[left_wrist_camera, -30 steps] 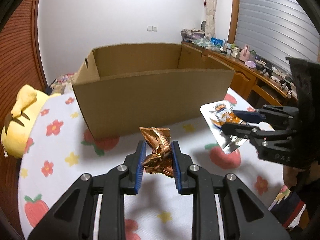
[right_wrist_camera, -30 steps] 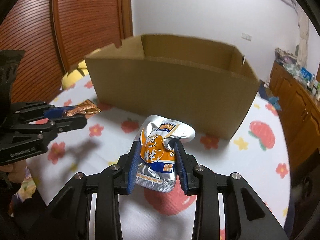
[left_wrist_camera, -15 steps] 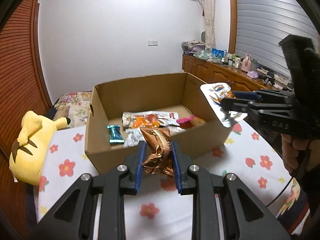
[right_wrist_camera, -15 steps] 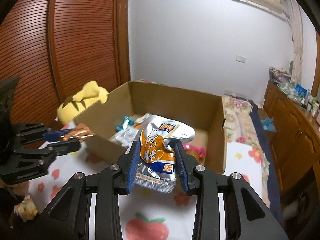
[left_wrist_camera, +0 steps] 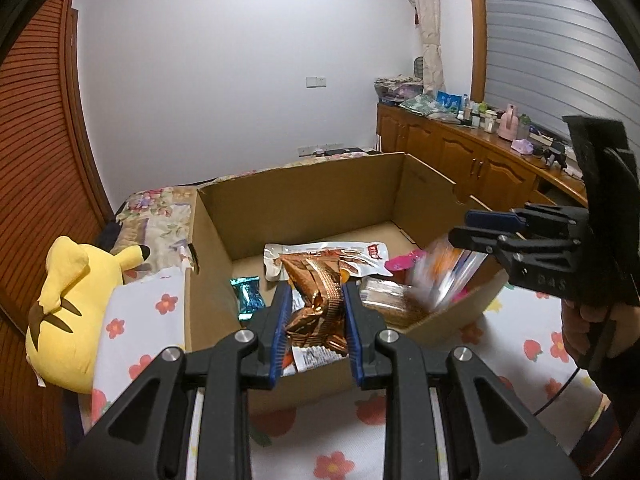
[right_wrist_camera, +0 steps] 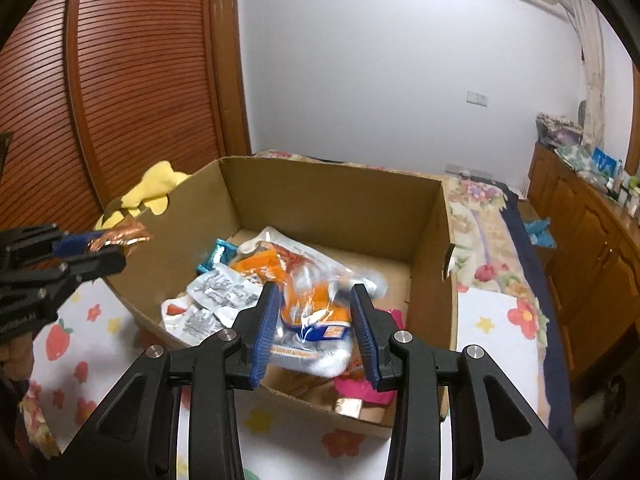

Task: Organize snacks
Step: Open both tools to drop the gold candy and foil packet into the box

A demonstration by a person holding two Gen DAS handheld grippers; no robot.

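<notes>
An open cardboard box (left_wrist_camera: pixel 320 188) stands on the flowered cloth and holds several snacks. My left gripper (left_wrist_camera: pixel 314 292) hangs over its near edge, shut on a crumpled copper foil packet (left_wrist_camera: pixel 316 300). In the right wrist view that left gripper (right_wrist_camera: pixel 108 248) and its copper packet (right_wrist_camera: pixel 120 236) sit at the box's (right_wrist_camera: pixel 328 200) left wall. My right gripper (right_wrist_camera: pixel 314 300) is over the box with its jaws parted. The silver and orange pouch (right_wrist_camera: pixel 312 320) is blurred between them, loose from the pads. In the left wrist view the pouch (left_wrist_camera: pixel 444 268) slips below the right gripper (left_wrist_camera: pixel 460 228).
Inside the box lie a teal packet (left_wrist_camera: pixel 248 296), a white pouch (left_wrist_camera: pixel 332 252) and a pink item (left_wrist_camera: pixel 400 264). A yellow plush toy (left_wrist_camera: pixel 68 292) rests left of the box. A wooden cabinet (left_wrist_camera: pixel 460 156) lines the right wall. A person's hand (left_wrist_camera: pixel 588 320) holds the right gripper.
Both grippers rose and moved forward from the cloth to above the box, so its inside came into view. The right jaws widened and the silver pouch slipped from them.
</notes>
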